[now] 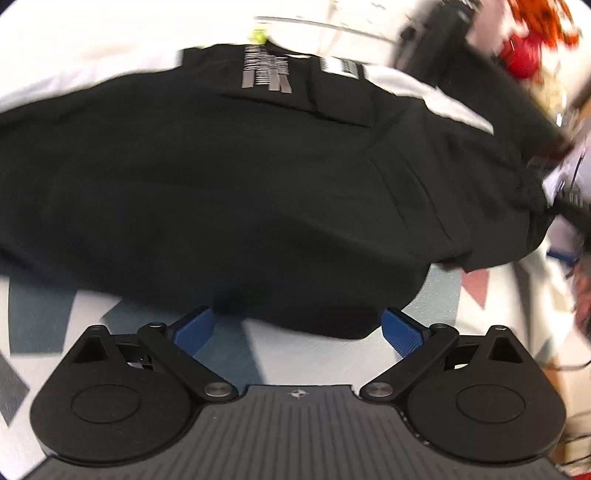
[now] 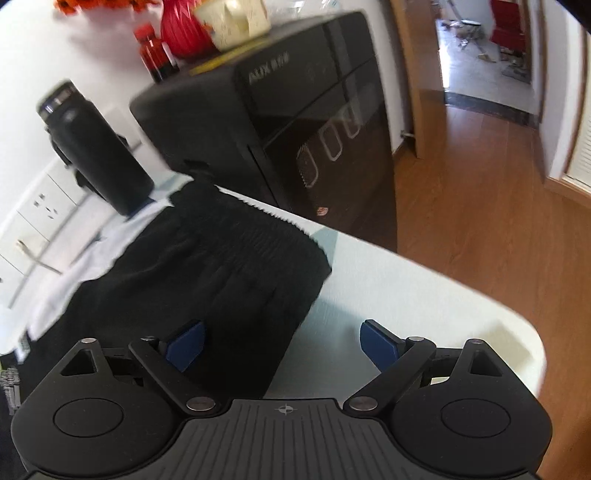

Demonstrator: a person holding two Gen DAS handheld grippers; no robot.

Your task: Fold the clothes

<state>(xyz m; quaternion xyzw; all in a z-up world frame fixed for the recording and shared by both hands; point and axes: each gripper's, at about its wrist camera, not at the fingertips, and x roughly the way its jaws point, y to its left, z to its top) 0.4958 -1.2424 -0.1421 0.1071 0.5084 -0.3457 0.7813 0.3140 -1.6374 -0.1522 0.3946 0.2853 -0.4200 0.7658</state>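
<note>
Your black garment (image 1: 229,177) lies spread across the desk (image 2: 406,295), apparently not yet folded, and both your left hand-held gripper (image 1: 297,328) and right hand-held gripper (image 2: 282,341) hang released, grasping nothing, at its edges.

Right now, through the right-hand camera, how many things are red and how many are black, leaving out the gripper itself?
Red: 2, the ribbed vase and the small bottle.
Black: 3, the garment on the table, the tall flask and the appliance.
Total: 5
</note>
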